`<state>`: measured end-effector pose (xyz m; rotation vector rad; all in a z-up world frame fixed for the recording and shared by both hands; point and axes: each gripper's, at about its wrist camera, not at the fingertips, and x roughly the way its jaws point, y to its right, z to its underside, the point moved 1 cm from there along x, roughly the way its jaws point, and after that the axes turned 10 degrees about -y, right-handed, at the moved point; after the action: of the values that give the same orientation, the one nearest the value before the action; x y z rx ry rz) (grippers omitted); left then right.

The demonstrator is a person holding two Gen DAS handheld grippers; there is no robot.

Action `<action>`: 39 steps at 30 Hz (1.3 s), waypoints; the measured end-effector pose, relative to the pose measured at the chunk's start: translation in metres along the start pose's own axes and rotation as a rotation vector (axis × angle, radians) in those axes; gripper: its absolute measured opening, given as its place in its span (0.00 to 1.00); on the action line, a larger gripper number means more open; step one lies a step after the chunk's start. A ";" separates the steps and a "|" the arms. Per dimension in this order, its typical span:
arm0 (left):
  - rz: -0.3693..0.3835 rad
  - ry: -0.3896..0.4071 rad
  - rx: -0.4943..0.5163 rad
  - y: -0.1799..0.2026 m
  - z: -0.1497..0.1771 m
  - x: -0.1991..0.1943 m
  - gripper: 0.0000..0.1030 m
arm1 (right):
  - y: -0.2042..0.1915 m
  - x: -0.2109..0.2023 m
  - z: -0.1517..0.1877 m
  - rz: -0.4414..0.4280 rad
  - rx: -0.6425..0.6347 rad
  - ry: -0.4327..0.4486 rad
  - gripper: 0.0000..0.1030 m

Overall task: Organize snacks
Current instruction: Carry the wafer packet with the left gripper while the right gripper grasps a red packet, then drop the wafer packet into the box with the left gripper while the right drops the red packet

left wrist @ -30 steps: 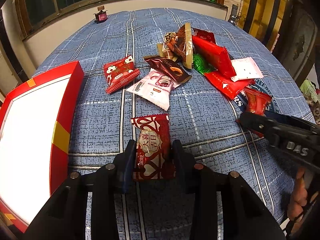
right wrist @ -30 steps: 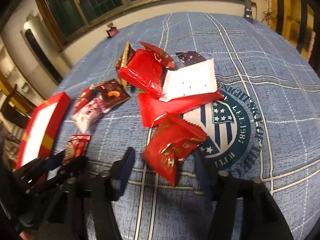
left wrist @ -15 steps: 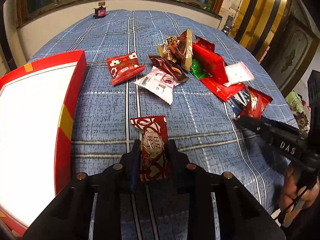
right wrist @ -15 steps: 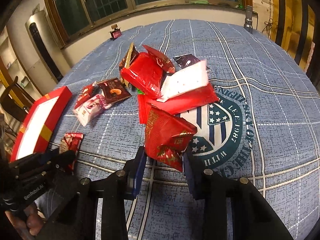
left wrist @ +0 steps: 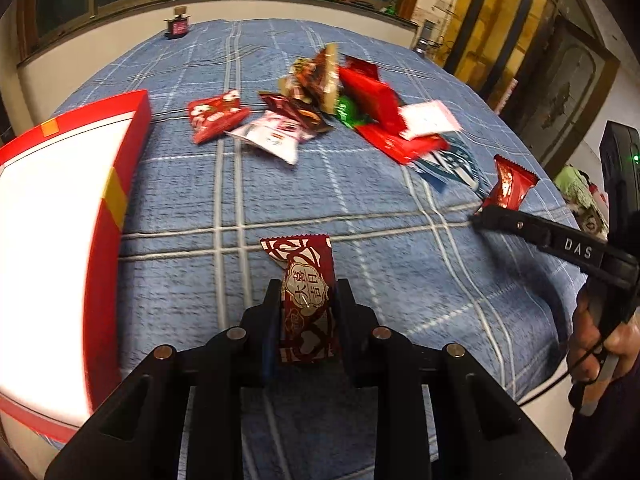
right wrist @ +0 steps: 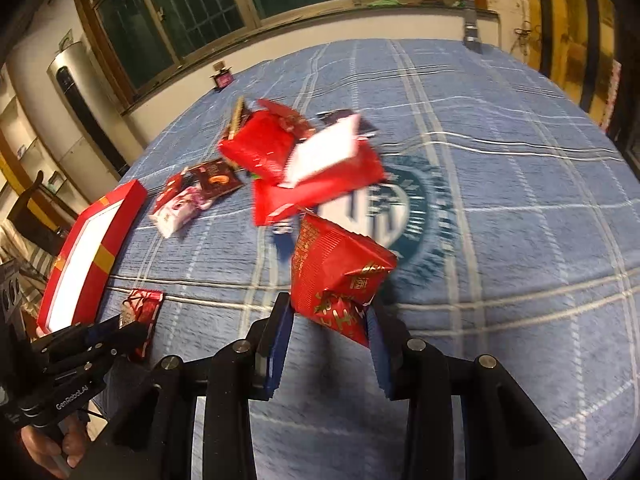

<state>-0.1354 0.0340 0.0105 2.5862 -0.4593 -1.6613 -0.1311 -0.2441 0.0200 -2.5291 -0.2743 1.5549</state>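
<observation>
left gripper (left wrist: 307, 306) clamped dark red packet (left wrist: 304, 292), lifted above blue cloth (left wrist: 192, 208) beside red box (left wrist: 108, 200). right gripper (right wrist: 330, 316) clamped bright red packet (right wrist: 336, 268) near snack pile (right wrist: 288, 160).

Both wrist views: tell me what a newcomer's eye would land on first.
Each tool grips a snack: the left tool is shut on a dark red patterned packet, the right tool on a bright red pouch. Beyond them, a heap of red wrappers sits mid-table on the blue plaid cloth, and an open red box lies along the left edge.
</observation>
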 end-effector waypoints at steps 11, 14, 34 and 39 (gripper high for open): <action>0.007 0.111 0.004 0.006 -0.002 -0.039 0.22 | -0.014 -0.023 0.002 -0.087 -0.032 0.046 0.36; -0.016 0.158 -0.023 -0.007 -0.003 -0.058 0.22 | -0.041 -0.018 0.001 -0.133 -0.082 0.039 0.36; -0.308 0.248 -0.305 -0.137 0.023 -0.090 0.22 | -0.278 0.053 -0.004 -0.315 -0.487 -0.041 0.36; -0.348 0.248 -0.325 -0.151 0.022 -0.089 0.22 | -0.305 0.066 -0.005 -0.324 -0.506 -0.036 0.38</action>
<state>-0.1546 0.2047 0.0513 2.6698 0.2656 -1.3189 -0.1194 0.0674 0.0354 -2.6137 -1.1499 1.5477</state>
